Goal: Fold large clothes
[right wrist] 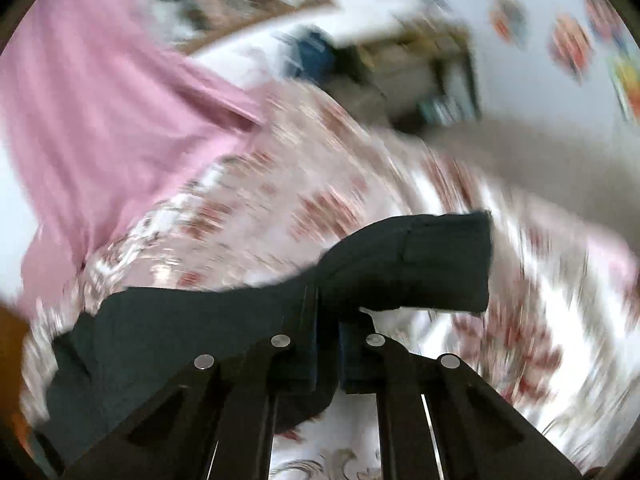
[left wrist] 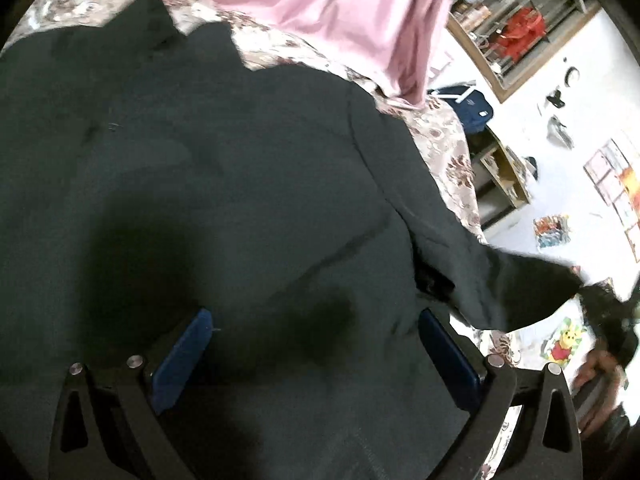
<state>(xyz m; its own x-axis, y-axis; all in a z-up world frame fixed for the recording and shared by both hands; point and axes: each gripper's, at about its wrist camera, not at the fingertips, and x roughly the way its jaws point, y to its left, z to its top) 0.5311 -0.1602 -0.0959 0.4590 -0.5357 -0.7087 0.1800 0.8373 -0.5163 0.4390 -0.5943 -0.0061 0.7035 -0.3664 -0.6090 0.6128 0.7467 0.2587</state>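
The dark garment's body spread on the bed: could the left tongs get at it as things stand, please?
Probably yes. The left tongs stand open right over the dark garment, with nothing between them and the cloth. The right tongs only pinch its sleeve off to the side.

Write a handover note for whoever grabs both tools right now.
Right tool: shut on the cuff end of the dark green-black fabric garment; that sleeve is lifted off the floral bedspread.
Left tool: open, over the garment's body, holding nothing.
Garment lies spread on the bedspread, with pink satin cloth beyond it.
Done: sleeve gripped. Left: likely carry the sleeve across the body, then the remaining folds.
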